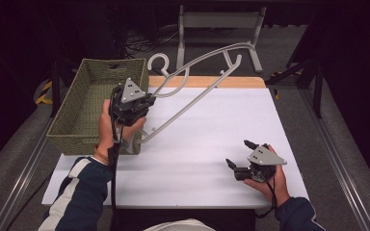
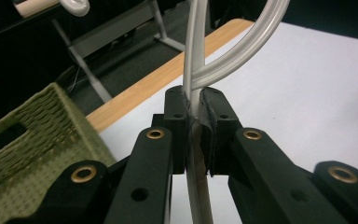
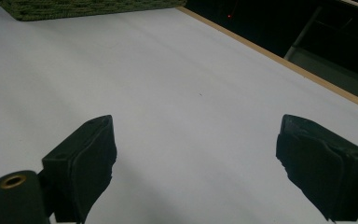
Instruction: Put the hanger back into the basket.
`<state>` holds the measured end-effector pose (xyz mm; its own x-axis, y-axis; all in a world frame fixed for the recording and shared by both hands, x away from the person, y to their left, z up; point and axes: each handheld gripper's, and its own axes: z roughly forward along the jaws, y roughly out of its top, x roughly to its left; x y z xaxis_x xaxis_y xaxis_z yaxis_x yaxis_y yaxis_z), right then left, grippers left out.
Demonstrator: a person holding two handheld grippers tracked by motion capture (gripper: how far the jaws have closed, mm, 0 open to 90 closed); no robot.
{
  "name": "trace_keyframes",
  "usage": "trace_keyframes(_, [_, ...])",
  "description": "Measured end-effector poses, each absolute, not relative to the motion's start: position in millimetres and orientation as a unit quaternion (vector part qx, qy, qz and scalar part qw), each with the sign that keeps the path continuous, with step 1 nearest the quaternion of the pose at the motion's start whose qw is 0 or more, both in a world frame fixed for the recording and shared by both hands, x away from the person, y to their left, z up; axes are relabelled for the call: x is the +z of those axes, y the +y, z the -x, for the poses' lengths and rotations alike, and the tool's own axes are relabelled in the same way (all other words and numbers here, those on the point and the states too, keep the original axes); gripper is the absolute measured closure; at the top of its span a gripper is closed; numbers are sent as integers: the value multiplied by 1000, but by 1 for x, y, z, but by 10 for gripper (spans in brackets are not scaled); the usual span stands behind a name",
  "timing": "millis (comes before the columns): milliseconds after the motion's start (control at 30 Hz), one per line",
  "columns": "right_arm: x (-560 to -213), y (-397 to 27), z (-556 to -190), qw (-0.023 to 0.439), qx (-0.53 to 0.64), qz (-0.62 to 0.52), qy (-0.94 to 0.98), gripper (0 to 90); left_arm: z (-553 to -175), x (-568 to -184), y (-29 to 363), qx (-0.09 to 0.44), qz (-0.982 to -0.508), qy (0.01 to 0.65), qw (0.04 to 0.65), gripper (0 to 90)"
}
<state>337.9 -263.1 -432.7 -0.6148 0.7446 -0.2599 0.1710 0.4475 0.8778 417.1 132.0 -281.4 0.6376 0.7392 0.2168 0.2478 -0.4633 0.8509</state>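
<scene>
A pale grey plastic clothes hanger is lifted off the table, its hook near the basket's far right corner. My left gripper is shut on one of its thin bars, just right of the basket. In the left gripper view both pads clamp the hanger where two bars meet. Near the table's front right, my right gripper rests low in the person's hand with its jaws wide apart. The right gripper view has only white table between the pads.
A green woven basket stands on the table's left side, its edge also in the left gripper view. The white table top has a wooden far edge. A metal stand is behind the table on the floor.
</scene>
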Motion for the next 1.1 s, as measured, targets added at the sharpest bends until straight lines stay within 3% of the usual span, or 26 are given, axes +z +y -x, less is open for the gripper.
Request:
trace_keyframes(533, [-436, -261, -339, 321, 432, -292, 790, 123, -431, -281, 185, 307, -791, 352, 394, 820])
trace_keyframes(1100, [-439, -259, -341, 319, 427, -296, 792, 122, -472, -290, 246, 317, -788, 392, 353, 819])
